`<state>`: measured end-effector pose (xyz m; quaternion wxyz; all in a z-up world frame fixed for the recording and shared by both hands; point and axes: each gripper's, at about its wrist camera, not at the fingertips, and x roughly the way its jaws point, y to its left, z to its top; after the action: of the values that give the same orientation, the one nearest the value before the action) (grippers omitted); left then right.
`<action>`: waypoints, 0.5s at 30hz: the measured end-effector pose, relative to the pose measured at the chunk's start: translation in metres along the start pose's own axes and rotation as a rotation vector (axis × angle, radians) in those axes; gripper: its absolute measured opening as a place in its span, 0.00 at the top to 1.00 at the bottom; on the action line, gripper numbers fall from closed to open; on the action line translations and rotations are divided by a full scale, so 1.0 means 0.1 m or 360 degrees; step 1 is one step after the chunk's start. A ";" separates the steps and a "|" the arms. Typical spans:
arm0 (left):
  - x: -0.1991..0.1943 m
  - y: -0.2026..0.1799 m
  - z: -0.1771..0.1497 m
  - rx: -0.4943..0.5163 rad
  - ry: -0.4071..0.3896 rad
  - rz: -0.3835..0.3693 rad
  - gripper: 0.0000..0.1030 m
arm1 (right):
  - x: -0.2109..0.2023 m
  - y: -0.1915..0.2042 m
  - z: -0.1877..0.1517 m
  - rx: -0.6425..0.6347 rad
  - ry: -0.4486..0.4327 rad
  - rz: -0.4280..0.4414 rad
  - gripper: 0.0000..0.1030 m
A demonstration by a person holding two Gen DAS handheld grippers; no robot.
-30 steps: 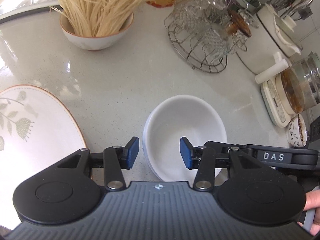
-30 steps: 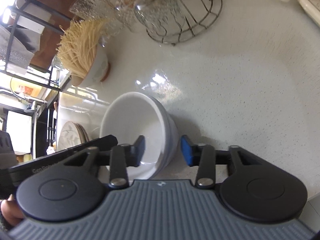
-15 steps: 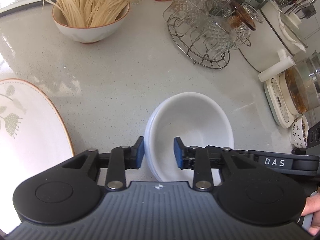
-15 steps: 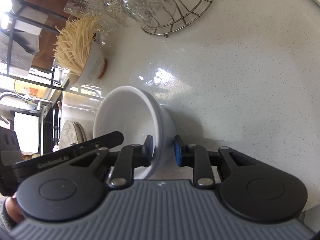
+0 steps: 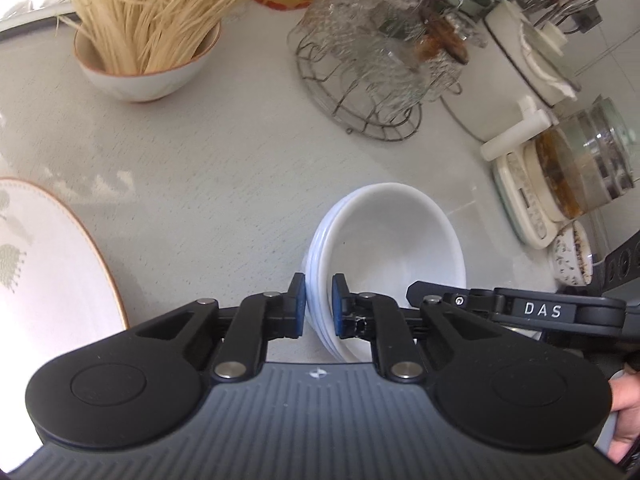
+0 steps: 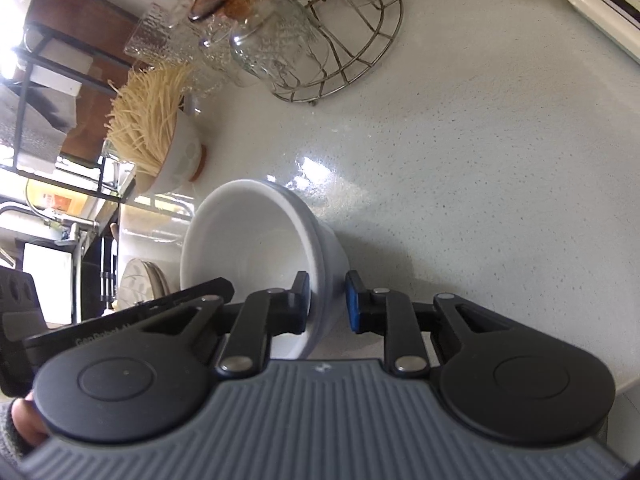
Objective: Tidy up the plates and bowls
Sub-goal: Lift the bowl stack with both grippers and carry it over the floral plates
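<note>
Both the left gripper and the right gripper have closing jaws on opposite rims of the stacked white bowls, while only the left view shows the flowered plate on the counter.

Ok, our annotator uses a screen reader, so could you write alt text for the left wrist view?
The left gripper is closing its blue-padded fingers on the near rim of a stack of white bowls on a pale counter. A bowl of dry noodles and a wire rack of glasses stand behind, and a flowered plate lies at left.
</note>
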<state>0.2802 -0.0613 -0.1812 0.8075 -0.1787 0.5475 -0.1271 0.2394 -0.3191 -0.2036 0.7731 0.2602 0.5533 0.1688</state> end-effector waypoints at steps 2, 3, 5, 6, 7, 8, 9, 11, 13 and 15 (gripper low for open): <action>-0.06 -0.02 0.03 0.0021 -0.0006 -0.0028 0.85 | -0.05 0.00 -0.01 0.0012 -0.0026 0.0005 0.79; -0.09 -0.03 0.05 0.0028 -0.0015 -0.0038 0.85 | -0.07 0.01 -0.01 0.0015 -0.0038 0.0004 0.79; -0.17 -0.04 0.08 0.0034 -0.0030 -0.0059 0.85 | -0.13 0.05 0.00 0.0025 -0.0069 0.0017 0.79; -0.21 -0.04 0.10 0.0036 -0.0039 -0.0065 0.85 | -0.15 0.07 0.01 0.0024 -0.0085 0.0024 0.79; -0.25 -0.04 0.12 0.0042 -0.0049 -0.0066 0.85 | -0.17 0.10 0.02 0.0021 -0.0100 0.0031 0.79; -0.28 -0.04 0.14 0.0049 -0.0055 -0.0061 0.85 | -0.19 0.12 0.03 0.0017 -0.0109 0.0037 0.79; -0.31 -0.04 0.16 0.0053 -0.0056 -0.0055 0.85 | -0.20 0.15 0.05 0.0014 -0.0119 0.0044 0.79; -0.32 -0.02 0.20 0.0055 -0.0048 -0.0051 0.85 | -0.19 0.21 0.08 0.0002 -0.0129 0.0038 0.79; -0.36 0.01 0.24 0.0061 -0.0053 -0.0049 0.85 | -0.18 0.29 0.10 -0.0028 -0.0137 0.0013 0.79; -0.41 0.04 0.27 0.0067 -0.0066 -0.0055 0.85 | -0.19 0.37 0.11 -0.0054 -0.0152 0.0003 0.79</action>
<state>0.2903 -0.0376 -0.1391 0.8200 -0.1737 0.5247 -0.1488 0.2442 -0.3022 -0.1648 0.8027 0.2554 0.5127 0.1662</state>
